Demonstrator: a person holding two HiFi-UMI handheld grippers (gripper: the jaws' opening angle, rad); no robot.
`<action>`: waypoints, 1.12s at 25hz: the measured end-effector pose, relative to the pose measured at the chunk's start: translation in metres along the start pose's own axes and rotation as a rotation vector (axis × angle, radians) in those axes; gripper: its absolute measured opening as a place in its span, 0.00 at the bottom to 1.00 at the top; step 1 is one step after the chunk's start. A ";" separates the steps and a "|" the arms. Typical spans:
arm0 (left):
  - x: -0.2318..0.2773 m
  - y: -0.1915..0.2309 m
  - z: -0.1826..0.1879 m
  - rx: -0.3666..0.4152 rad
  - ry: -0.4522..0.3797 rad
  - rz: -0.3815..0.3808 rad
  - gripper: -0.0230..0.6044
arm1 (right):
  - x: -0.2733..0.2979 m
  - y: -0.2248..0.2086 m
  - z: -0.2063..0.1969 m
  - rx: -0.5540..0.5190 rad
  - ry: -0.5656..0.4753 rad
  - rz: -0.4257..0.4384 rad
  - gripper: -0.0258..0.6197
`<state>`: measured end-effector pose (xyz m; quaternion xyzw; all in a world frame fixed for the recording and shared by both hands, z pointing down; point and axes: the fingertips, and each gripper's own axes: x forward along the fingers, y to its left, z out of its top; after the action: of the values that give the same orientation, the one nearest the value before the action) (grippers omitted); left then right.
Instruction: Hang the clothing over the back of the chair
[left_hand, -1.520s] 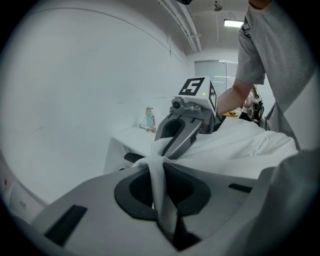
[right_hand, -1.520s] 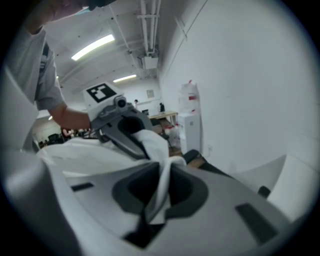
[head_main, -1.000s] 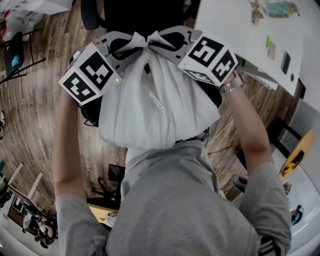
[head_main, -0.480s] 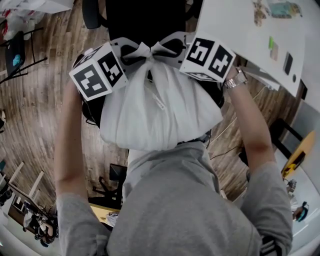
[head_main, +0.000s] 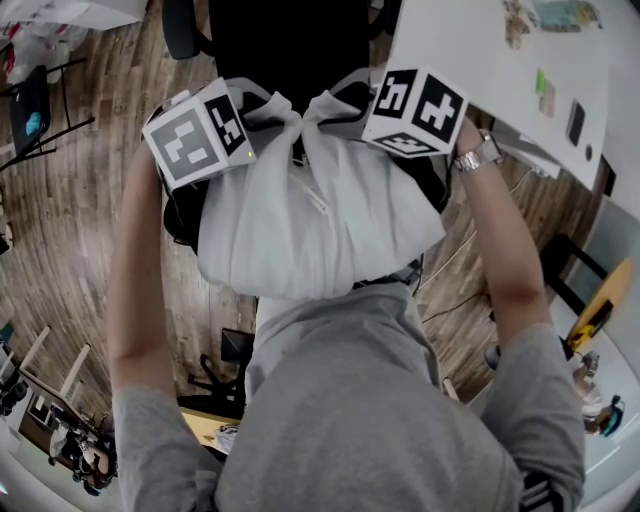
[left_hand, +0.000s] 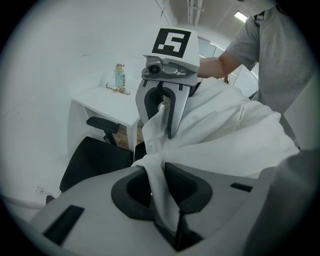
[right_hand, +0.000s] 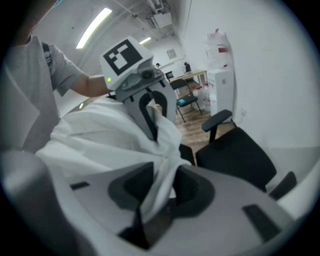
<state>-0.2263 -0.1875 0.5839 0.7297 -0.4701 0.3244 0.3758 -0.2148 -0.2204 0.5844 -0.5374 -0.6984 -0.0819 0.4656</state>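
Reaching forward with both elbows bent, I point my left gripper (head_main: 262, 108) and right gripper (head_main: 338, 102) steeply down, their tips close together above the black office chair (head_main: 290, 40). Both pairs of jaws are opening, each with the bunched top edge of the white garment (head_main: 320, 220) lying loosely between them. The garment drapes over the chair's back, its long axis running from the jaws toward my chest.
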 end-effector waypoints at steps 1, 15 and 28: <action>-0.001 0.000 -0.001 -0.004 0.004 0.000 0.18 | -0.001 0.001 -0.001 0.009 0.006 0.004 0.24; -0.021 0.003 -0.003 0.023 0.105 -0.010 0.27 | -0.037 0.005 -0.015 0.071 0.034 0.017 0.29; -0.053 -0.013 -0.004 -0.049 0.177 -0.096 0.39 | -0.071 0.018 -0.022 0.115 0.033 0.032 0.37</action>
<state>-0.2329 -0.1565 0.5388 0.7106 -0.4072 0.3577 0.4486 -0.1881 -0.2740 0.5371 -0.5194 -0.6855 -0.0431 0.5083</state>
